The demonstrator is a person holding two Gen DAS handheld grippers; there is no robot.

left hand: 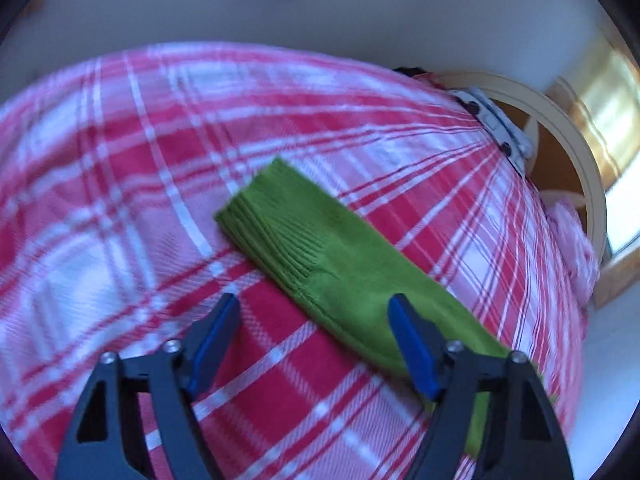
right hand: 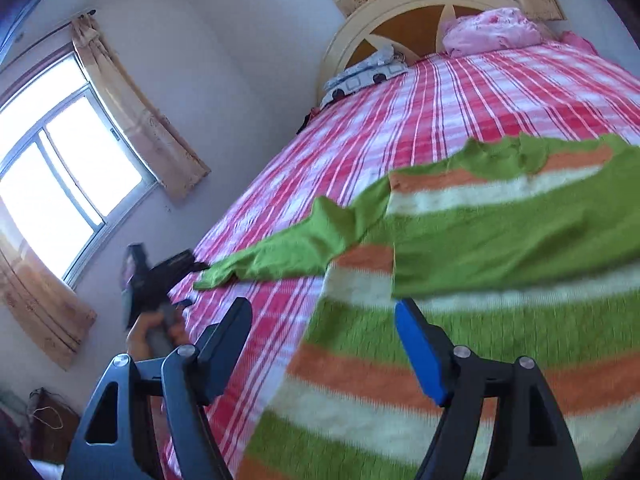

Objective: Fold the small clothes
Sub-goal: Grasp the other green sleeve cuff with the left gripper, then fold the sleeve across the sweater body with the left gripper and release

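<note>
A small striped sweater [right hand: 460, 344], green, orange and white, lies flat on the red and white plaid bed [right hand: 420, 120]. Its green sleeve [right hand: 288, 252] stretches out to the left, and one sleeve is folded across the chest. The left wrist view shows that sleeve [left hand: 332, 268] with its ribbed cuff at the far end. My left gripper [left hand: 314, 320] is open just above the sleeve, its right finger over the cloth. It also shows in the right wrist view [right hand: 160, 276], held in a hand by the cuff. My right gripper [right hand: 324, 320] is open over the sweater's left edge.
A pink pillow [right hand: 492, 32] and a grey and white folded cloth [right hand: 360, 76] lie at the cream headboard [right hand: 400, 8]. A wall with a curtained window [right hand: 60, 184] runs along the bed's left side. The bed's left edge drops off beside my right gripper.
</note>
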